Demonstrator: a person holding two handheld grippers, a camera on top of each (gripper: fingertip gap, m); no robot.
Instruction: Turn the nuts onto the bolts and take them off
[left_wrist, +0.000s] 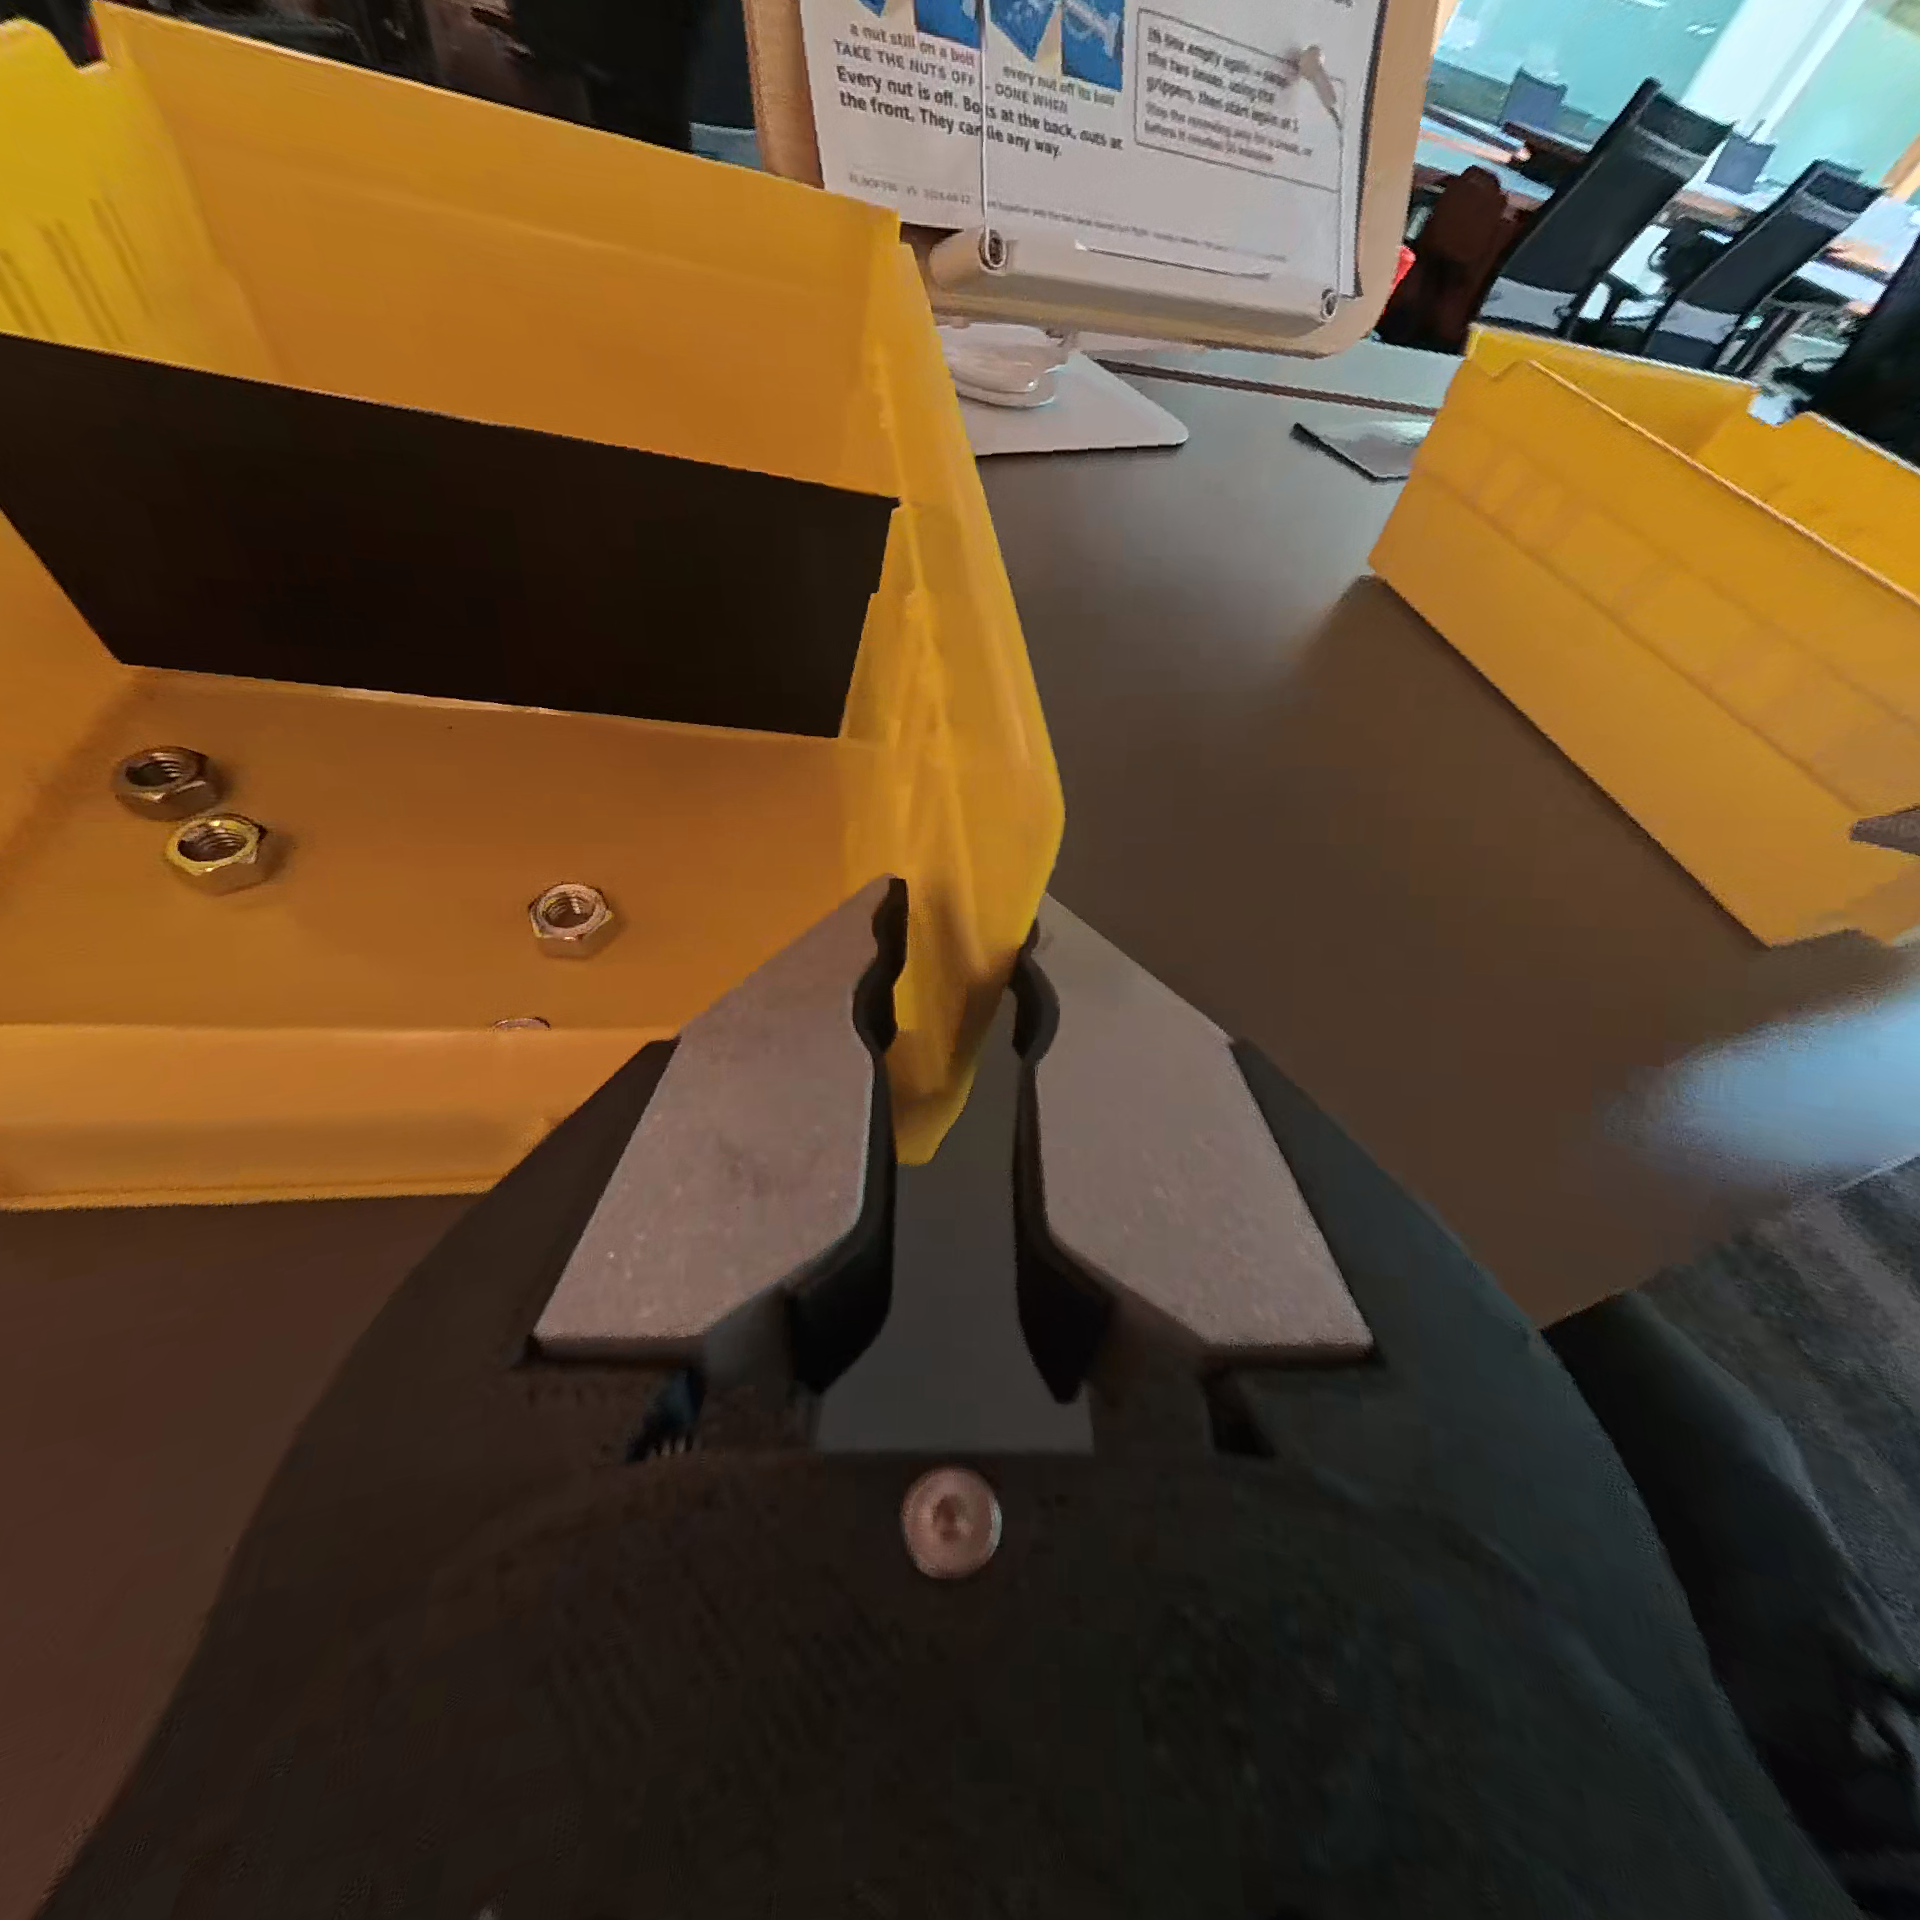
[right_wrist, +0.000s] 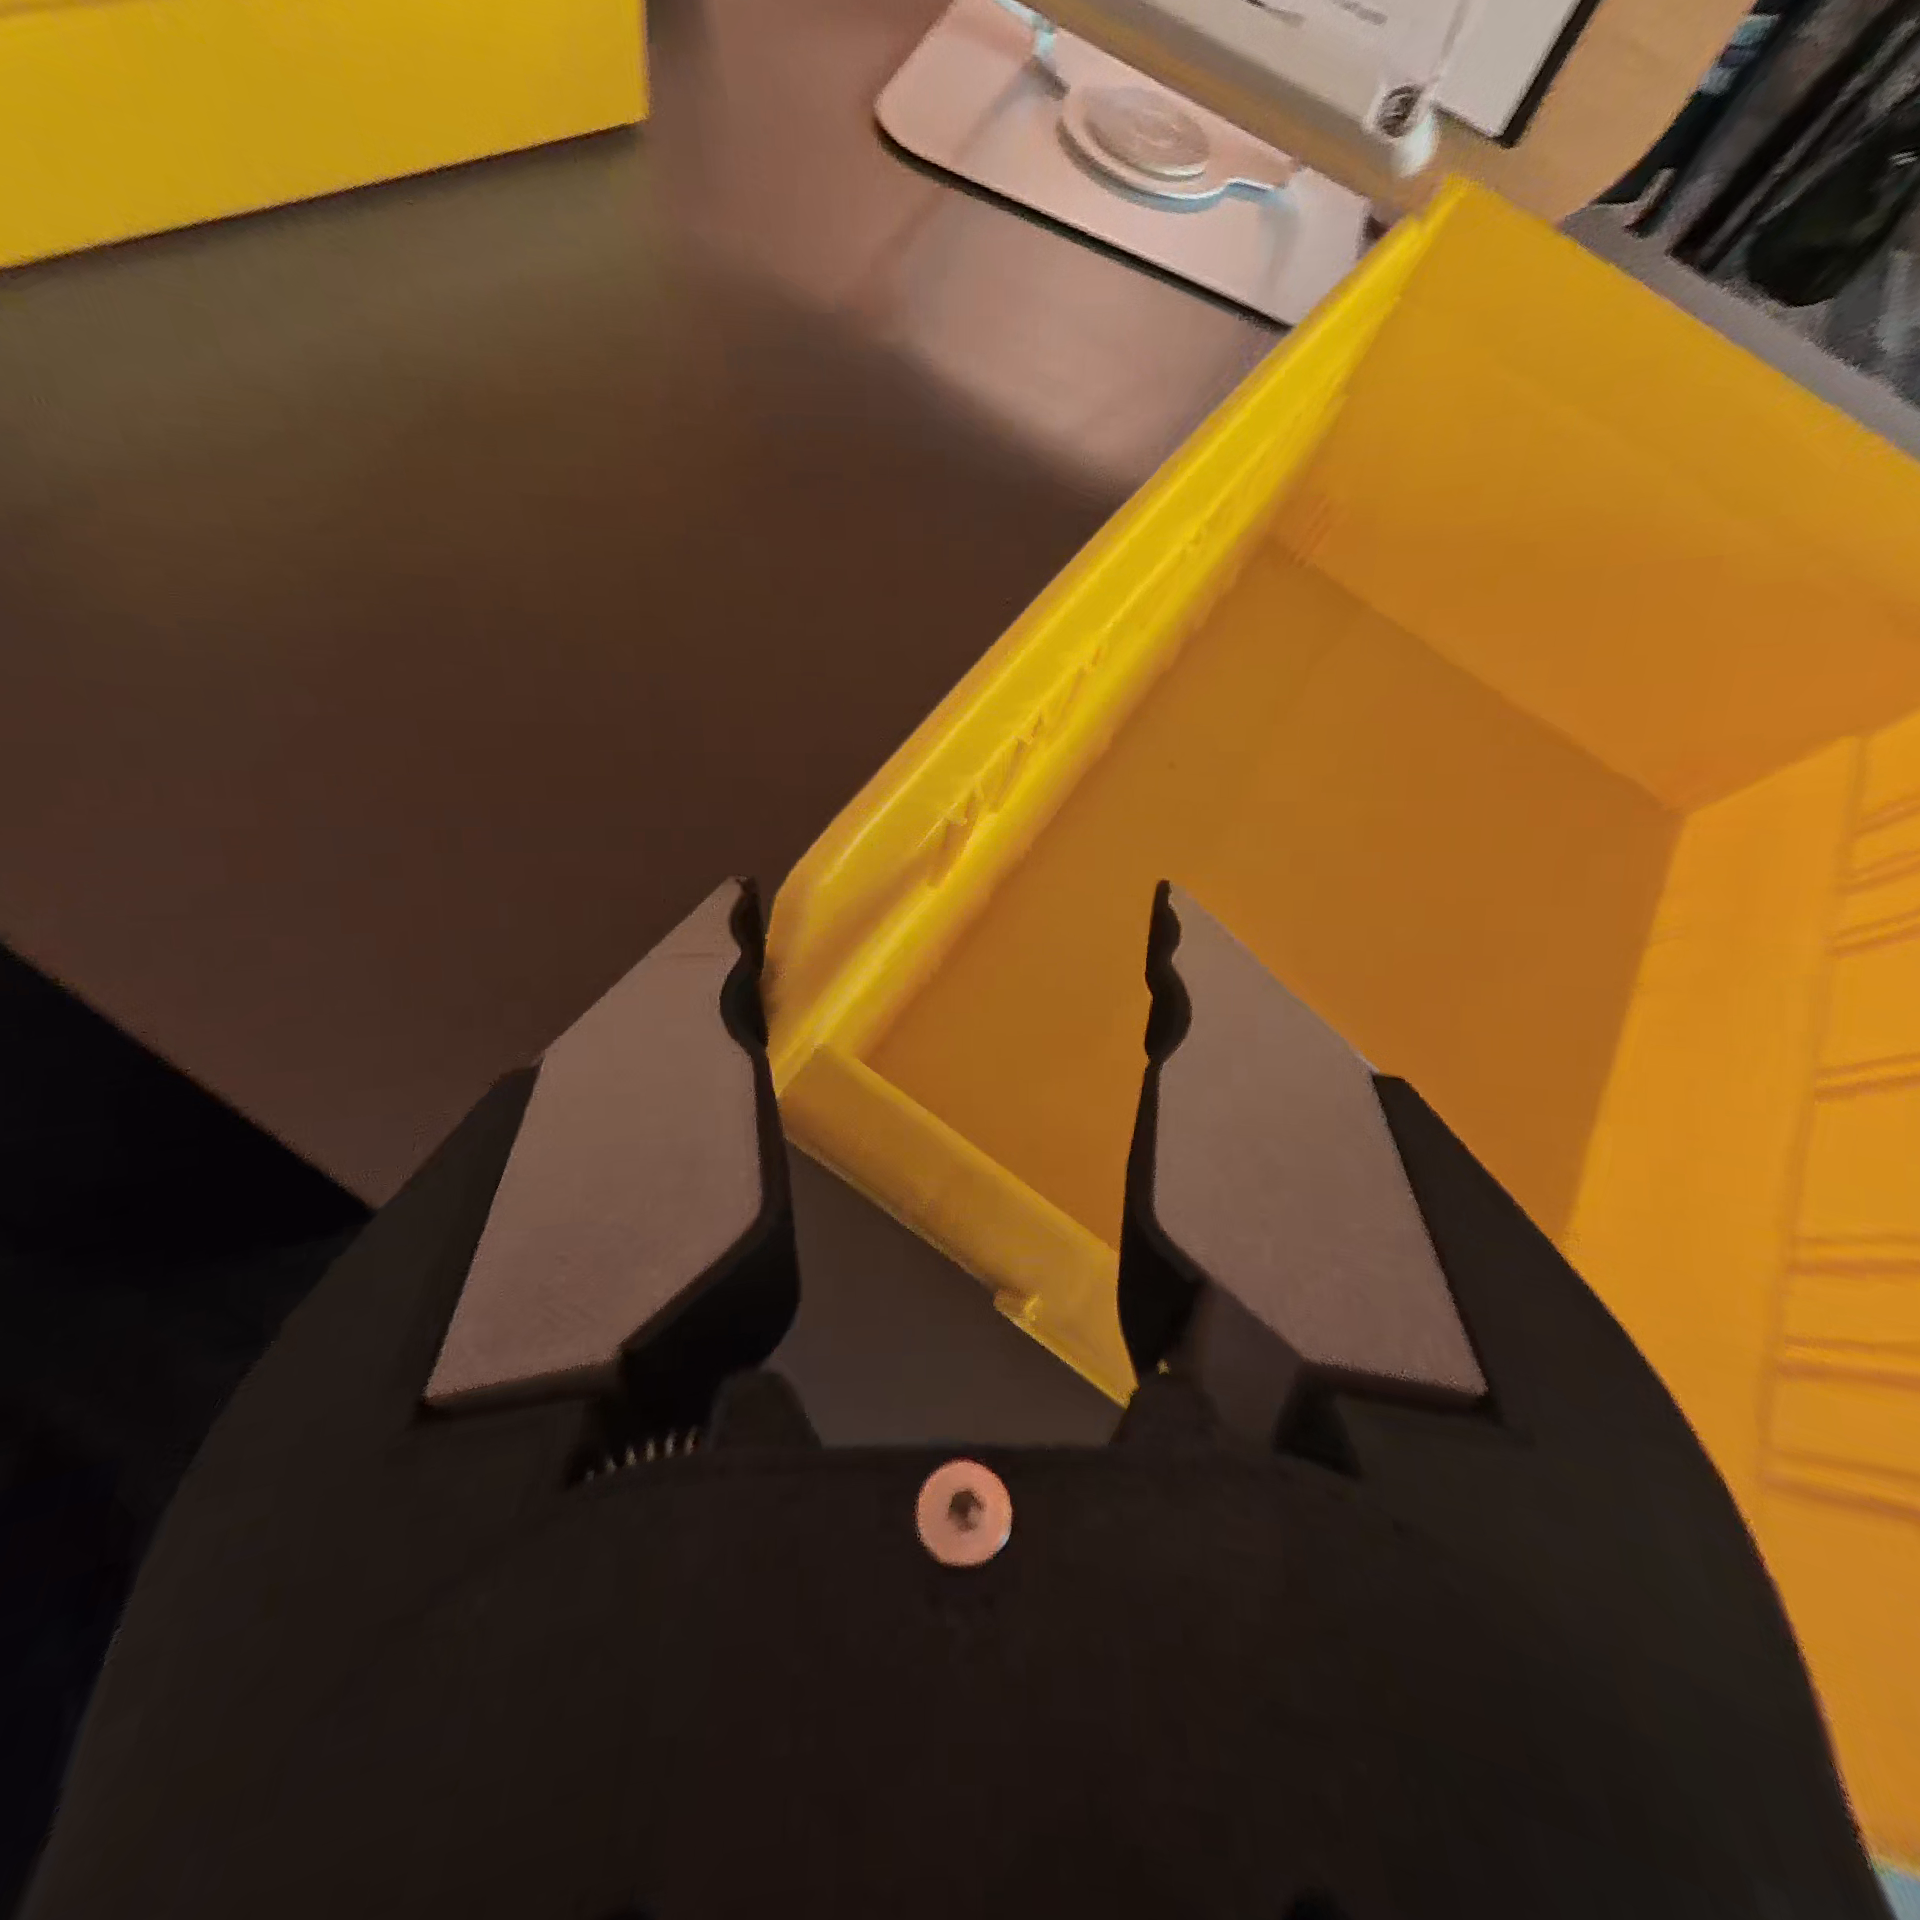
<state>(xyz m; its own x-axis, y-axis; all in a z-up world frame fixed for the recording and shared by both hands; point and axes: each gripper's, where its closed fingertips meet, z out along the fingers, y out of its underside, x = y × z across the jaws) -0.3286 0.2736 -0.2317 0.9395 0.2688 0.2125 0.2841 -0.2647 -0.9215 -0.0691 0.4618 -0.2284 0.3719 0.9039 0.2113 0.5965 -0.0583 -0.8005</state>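
Your left hand-held gripper (left_wrist: 961, 940) is clamped on the corner wall of the yellow bin (left_wrist: 623, 343) holding loose nuts (left_wrist: 568, 916); your right hand-held gripper (right_wrist: 956, 935) gapes apart over the empty bin (right_wrist: 1091, 727). Tilt or jerk the left bin and the nuts could slide out.

I see a dark brown tabletop (left_wrist: 1226, 665), matte with a soft glare patch. At its far edge stands a pale stand (left_wrist: 1081, 405) on a flat base, holding a printed sheet (left_wrist: 1081, 114); a small dark mat (left_wrist: 1361, 442) lies just beside it. Behind, upper right, black office chairs (left_wrist: 1621, 208) stand at long desks (left_wrist: 1496, 145), with teal-tinted glass walls (left_wrist: 1683, 52) letting in daylight. Grey carpet (left_wrist: 1766, 1278) shows lower right.
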